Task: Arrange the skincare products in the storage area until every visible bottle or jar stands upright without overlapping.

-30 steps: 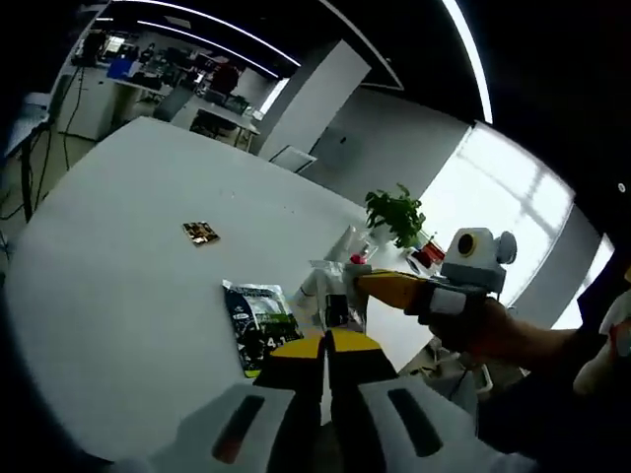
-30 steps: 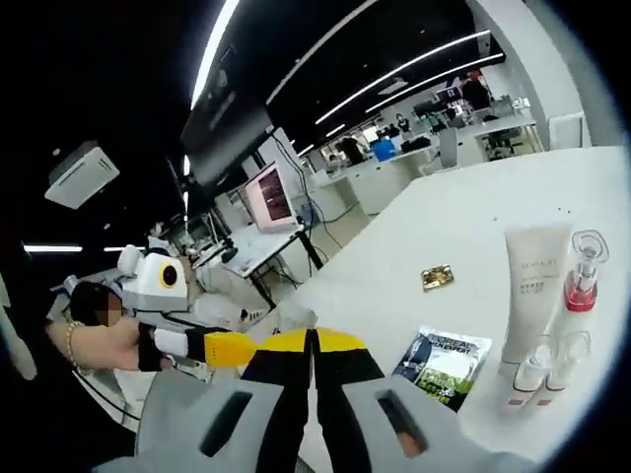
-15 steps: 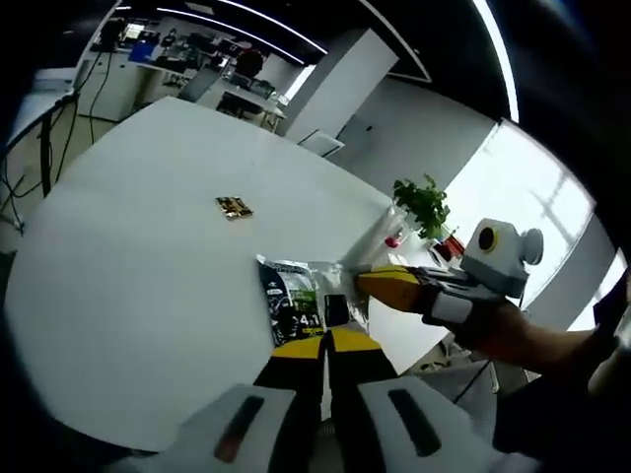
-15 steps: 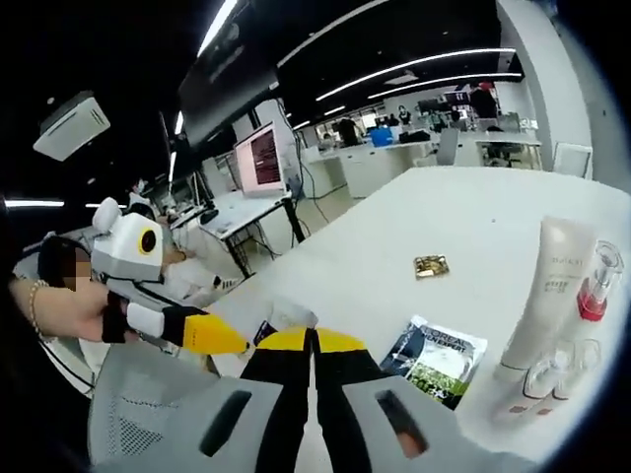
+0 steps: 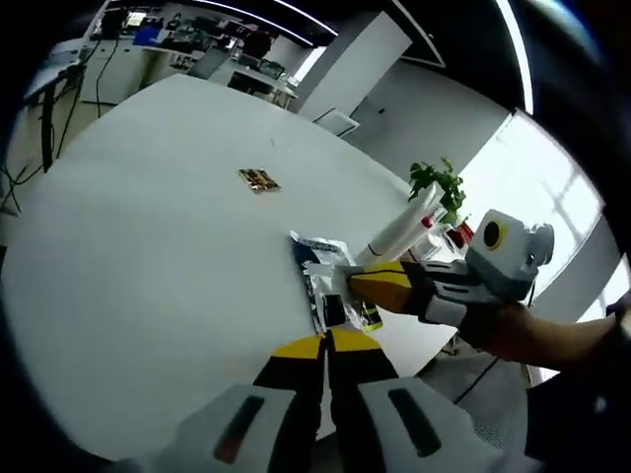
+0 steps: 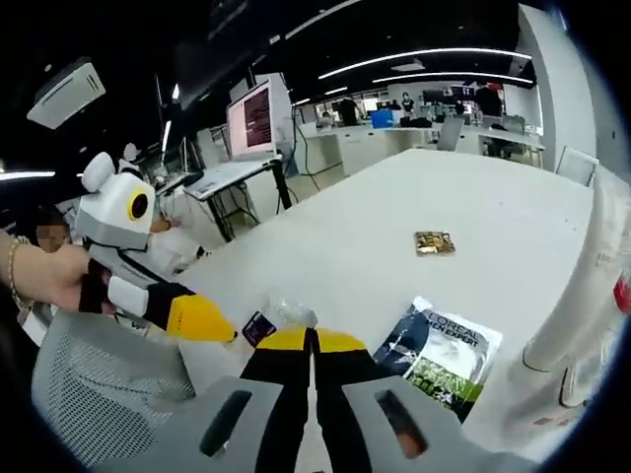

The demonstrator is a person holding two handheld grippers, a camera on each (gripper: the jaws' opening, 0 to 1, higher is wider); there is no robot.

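Observation:
A tall white tube [image 5: 406, 219] stands upright on the round white table [image 5: 148, 256], past a green and black sachet [image 5: 317, 272] that lies flat. The right gripper view has the tube [image 6: 582, 296] at the far right, beside a red-topped bottle [image 6: 621, 294] and a small clear bottle [image 6: 584, 378]. The sachet [image 6: 440, 355] lies just ahead. My left gripper [image 5: 325, 345] is shut with nothing between its tips. My right gripper [image 6: 312, 340] is shut too, over the table's near edge. A small clear crumpled bit [image 6: 287, 310] shows at its tips. Whether it is held I cannot tell.
A small gold packet [image 5: 259, 178] lies further out on the table. A potted plant [image 5: 439, 182] stands behind the tube. A grey mesh chair [image 6: 89, 384] sits below the left gripper [image 6: 197, 317]. Desks and monitors fill the room behind.
Both cameras have moved in towards the table, so the sachet and tube look nearer. The two grippers have come closer together near the sachet. Both stay shut.

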